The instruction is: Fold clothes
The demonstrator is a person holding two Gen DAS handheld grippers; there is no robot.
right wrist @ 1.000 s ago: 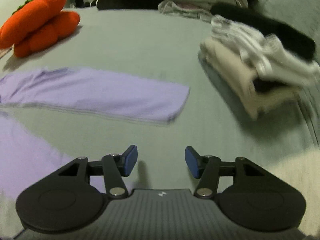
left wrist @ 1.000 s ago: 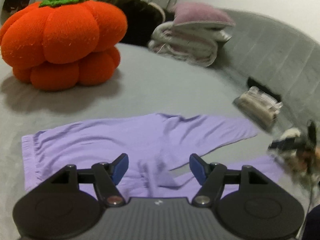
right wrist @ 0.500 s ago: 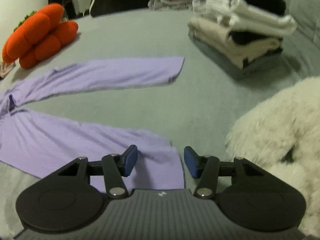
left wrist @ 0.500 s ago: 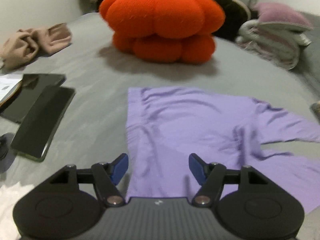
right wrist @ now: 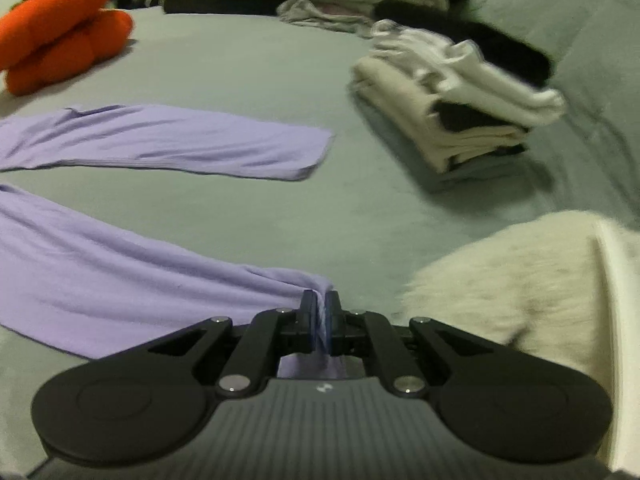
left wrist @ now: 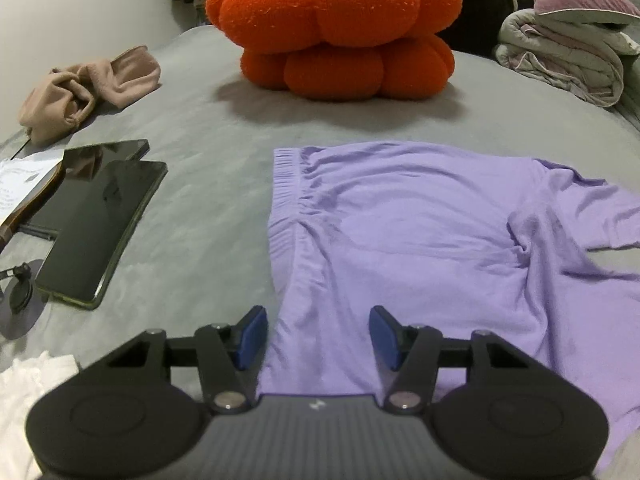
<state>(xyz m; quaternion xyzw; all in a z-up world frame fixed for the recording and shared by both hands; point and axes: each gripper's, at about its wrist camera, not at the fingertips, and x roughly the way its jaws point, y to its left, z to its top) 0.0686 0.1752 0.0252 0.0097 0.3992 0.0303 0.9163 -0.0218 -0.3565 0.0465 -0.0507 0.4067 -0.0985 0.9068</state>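
Observation:
Lilac leggings lie spread on the grey bed, waistband toward the left in the left wrist view. My left gripper hovers over the near corner of the waistband end, its jaws closing with the fabric between them, pads not pressing. In the right wrist view two lilac legs stretch across the bed. My right gripper is shut on the cuff of the nearer leg, a pinch of cloth showing between the blue pads.
An orange pumpkin cushion sits at the back. Two dark phones and a beige garment lie left. Folded bedding is far right. A folded clothes stack and a fluffy white item are near the right gripper.
The right gripper closed on the near leg's cuff. The left gripper swung left from the leggings' middle to the waistband end, and its fingers narrowed a little.

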